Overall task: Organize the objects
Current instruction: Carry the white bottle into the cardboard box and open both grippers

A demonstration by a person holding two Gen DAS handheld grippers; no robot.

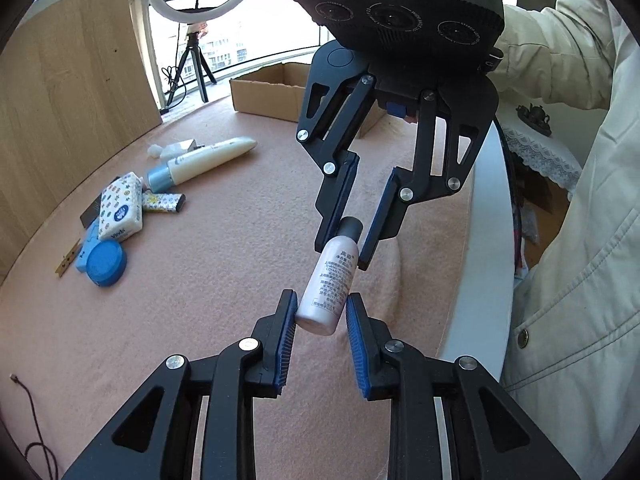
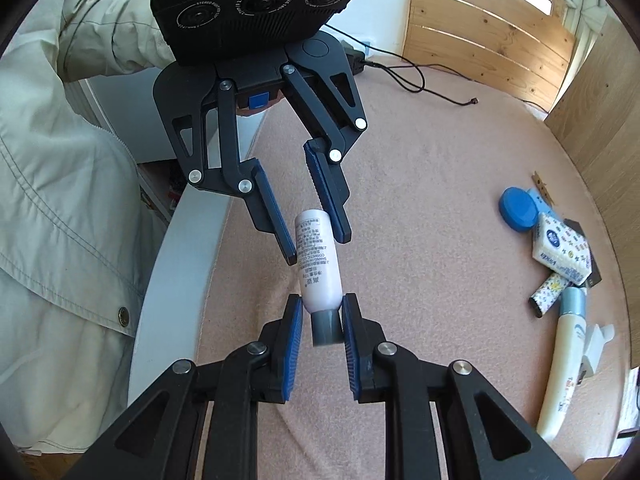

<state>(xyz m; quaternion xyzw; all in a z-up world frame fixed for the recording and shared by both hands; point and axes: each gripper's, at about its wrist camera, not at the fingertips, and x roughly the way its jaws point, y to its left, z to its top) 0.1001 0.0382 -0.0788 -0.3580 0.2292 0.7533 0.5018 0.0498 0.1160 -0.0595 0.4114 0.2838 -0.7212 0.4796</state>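
Small pink bottle (image 1: 327, 280) held in air above pink-covered tabletop (image 1: 200, 300): left gripper (image 1: 320, 312) jaws clamped on its base, right gripper (image 2: 320, 320) jaws clamped on its grey cap (image 2: 326, 328).

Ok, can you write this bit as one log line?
left gripper: shut on bottle base | right gripper: shut on cap | bottle: above blanket

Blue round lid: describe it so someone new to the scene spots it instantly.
On the pink blanket, find the pile of toiletries near the wooden panel. The blue round lid lies at the pile's near end in the left wrist view, just below the patterned tissue pack. It is the pile's only flat solid-blue disc.
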